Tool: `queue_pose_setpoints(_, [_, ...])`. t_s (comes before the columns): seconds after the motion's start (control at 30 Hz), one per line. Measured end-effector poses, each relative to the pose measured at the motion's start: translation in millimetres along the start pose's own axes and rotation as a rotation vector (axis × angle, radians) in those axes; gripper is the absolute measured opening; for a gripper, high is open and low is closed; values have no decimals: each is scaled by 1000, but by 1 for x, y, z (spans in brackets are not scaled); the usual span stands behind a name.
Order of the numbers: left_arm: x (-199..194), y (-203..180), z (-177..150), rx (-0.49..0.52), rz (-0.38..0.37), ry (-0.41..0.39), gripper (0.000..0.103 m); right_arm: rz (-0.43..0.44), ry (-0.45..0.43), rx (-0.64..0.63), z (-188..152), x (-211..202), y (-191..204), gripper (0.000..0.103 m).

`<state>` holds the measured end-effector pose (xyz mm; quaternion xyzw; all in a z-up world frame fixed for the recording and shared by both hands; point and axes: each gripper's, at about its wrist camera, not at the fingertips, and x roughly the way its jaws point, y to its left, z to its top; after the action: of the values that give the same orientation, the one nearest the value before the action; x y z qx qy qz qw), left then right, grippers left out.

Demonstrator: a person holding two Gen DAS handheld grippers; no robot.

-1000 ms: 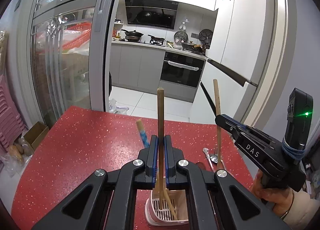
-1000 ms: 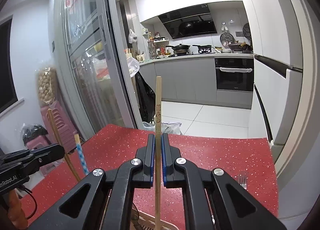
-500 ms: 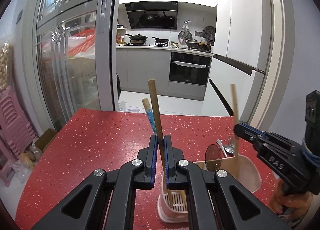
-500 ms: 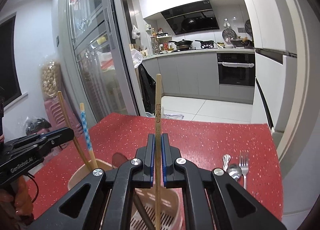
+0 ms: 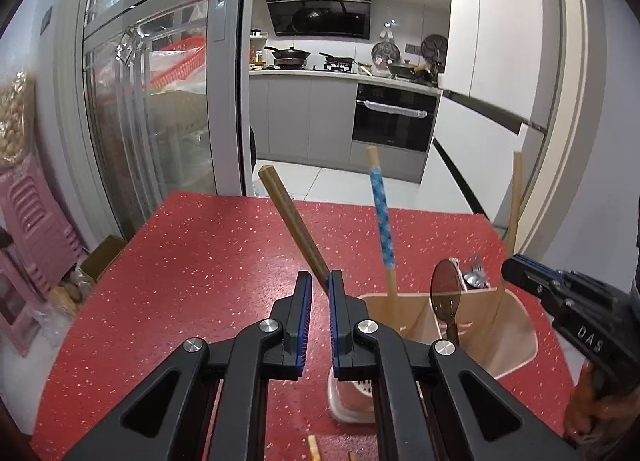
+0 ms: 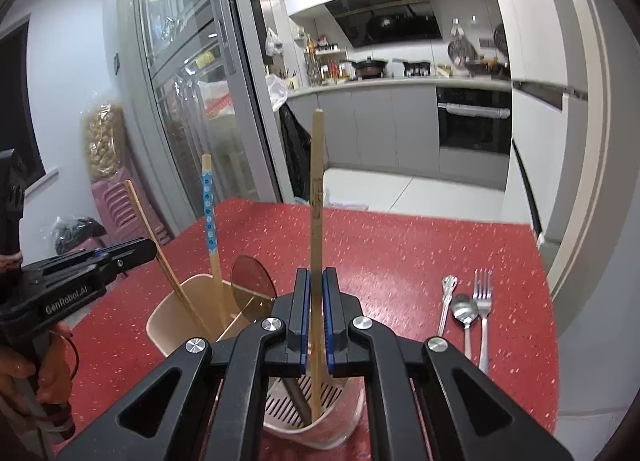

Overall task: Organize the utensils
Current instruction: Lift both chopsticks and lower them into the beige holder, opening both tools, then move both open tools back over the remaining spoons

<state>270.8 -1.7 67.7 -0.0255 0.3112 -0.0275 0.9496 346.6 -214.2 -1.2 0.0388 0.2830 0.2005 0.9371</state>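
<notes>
The light wooden chopstick (image 6: 316, 197) stood almost upright between the blue-padded jaws of the right gripper (image 6: 315, 301), pinched at mid-length, its lower end down in the slotted compartment of the pinkish plastic utensil holder (image 6: 168, 313). A darker brown chopstick (image 5: 294, 227) leaned to the far left in the same holder, passing through the gap of the left gripper (image 5: 319, 297); the jaws stood narrowly apart, the stick touching only the right pad. In the holder's far compartment stood a chopstick with a blue patterned band (image 5: 382, 221), round and smooth, and a translucent brown spoon (image 5: 446, 293) with an oval bowl upward. The holder sat on a red speckled table (image 5: 192, 269), glossy. To the right of the holder, well apart, lay a metal spoon (image 6: 464, 311) and a fork (image 6: 483, 301) side by side, steel, shiny, handles pointing near.
</notes>
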Motion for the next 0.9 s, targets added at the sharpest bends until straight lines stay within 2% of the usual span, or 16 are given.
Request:
queue_pose_setpoints(0.2, [-3,5,-4,-21,-6,20,31,3,51,15,-5,0,-1,12])
queue_pose_setpoints(0.27, [-5,5,-4,-20,-8,20,31,-1,50,27,-6,-4,-2,20])
queue_pose_setpoints(0.33, [-9,5,-3,-18,-13,14,31,-2,41,44,-6,-11,-4,38])
queue_pose_setpoints(0.43, [-16,6,-4,-23,-21,5,33,-2,19,58,-4,-25,-4,42])
queue_pose_setpoints(0.47, [-19,7,-4,-25,-26,14,72,0,18,59,-4,-29,-4,43])
queue_pose_setpoints(0.5, [-23,8,-6,-32,-17,18,103,3,18,59,-4,-33,-3,44])
queue_pose_setpoints(0.57, [-29,9,-11,-36,5,-30,103,-2,22,53,-6,-43,1,49])
queue_pose_setpoints(0.63, [-24,8,-21,-13,1,-18,103,-1,30,52,-12,-53,5,63])
queue_pose_setpoints(0.77, [-17,9,-49,38,25,7,103,13,63,78,-25,-69,12,80])
queue_pose_setpoints(0.9, [-5,14,-88,85,62,71,103,-2,117,103,-44,-78,18,81])
